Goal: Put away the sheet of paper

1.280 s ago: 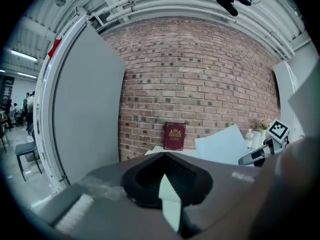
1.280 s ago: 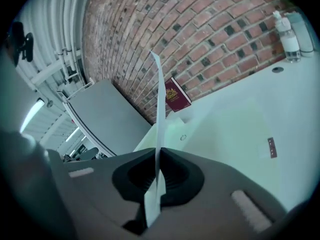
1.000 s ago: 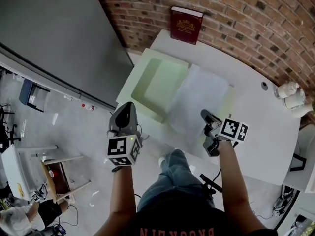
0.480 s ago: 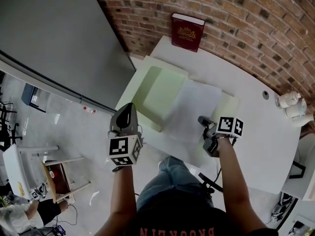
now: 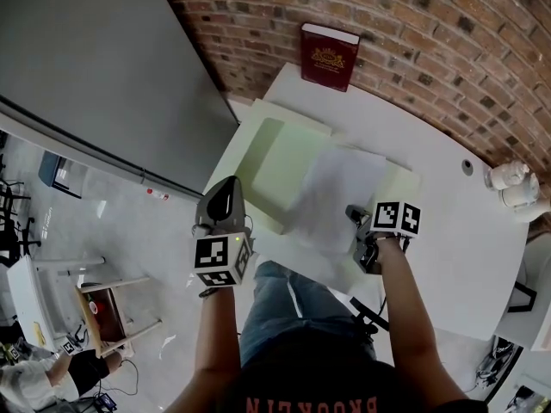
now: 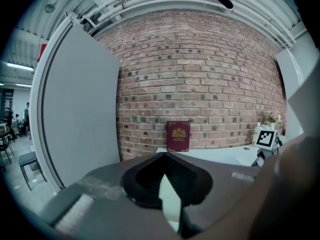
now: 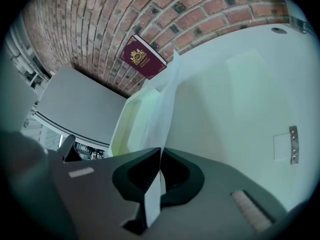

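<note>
While the right tool [image 5: 355, 216] is clenched on its near edge, the sheet of paper [image 5: 331, 192] hangs at the middle of the head view. It is spread over the open pale green file box [image 5: 274, 149], covering the part between the box's sunken tray on the left and its flat lid on the right. The sheet's long axis runs roughly from the bottom of the frame toward the brick wall [image 5: 413, 24] at the top. In the right gripper view the sheet rises edge-on out of the closed jaws and points toward the maroon book [image 5: 329, 56].

The left tool [image 5: 226, 183] sits left of centre at the box's near left corner. Its jaws are drawn together on a pale green strip that looks like the box's edge.

The box lies on a white worktop [image 5: 448, 231] set against the wall, where the book stands upright at top centre. A grey panel [image 5: 95, 58] fills the upper left, above pale floor [image 5: 129, 222].
</note>
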The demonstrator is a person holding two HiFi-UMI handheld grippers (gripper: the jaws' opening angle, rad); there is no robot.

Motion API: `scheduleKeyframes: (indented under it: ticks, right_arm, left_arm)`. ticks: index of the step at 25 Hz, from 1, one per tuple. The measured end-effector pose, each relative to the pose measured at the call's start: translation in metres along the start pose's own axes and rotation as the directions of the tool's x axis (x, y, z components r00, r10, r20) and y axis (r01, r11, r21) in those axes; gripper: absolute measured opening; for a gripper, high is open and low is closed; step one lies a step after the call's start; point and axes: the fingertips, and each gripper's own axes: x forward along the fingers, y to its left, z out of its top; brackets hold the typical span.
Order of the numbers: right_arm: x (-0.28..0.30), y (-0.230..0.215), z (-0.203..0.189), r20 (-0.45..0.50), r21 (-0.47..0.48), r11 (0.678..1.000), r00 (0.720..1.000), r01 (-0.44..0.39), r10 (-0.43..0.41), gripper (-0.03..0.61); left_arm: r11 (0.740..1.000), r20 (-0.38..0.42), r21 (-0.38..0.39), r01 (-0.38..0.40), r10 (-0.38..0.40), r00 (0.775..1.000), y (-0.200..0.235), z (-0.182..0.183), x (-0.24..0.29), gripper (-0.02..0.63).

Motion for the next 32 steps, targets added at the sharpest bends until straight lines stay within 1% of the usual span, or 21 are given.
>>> scheduleKeyframes:
  ticks: [5,13,19,32]
  right_arm:
    - [0.010,0.007,0.001,0.009,0.010,1.000,1.000,0.016,-0.016,0.003]
    - [0.029,0.022,0.010,0.021,0.024,0.998,0.998,0.056,-0.056,0.003]
    - [0.050,0.038,0.012,0.020,0.030,0.998,0.998,0.061,-0.062,0.003]
    - [0.092,0.068,0.017,0.008,0.035,0.996,0.996,0.087,-0.087,0.003]
  left_arm:
    - [1.000,-0.006,0.003,0.018,-0.018,1.000,0.020,-0.002,0.005,0.000]
    - [0.996,-0.011,0.022,0.084,-0.084,0.996,0.054,0.006,0.023,0.000]
    - [0.994,-0.020,0.020,0.107,-0.106,0.994,0.078,0.005,0.031,0.000]
    - [0.993,-0.018,0.002,0.118,-0.118,0.993,0.130,0.003,0.043,0.000]
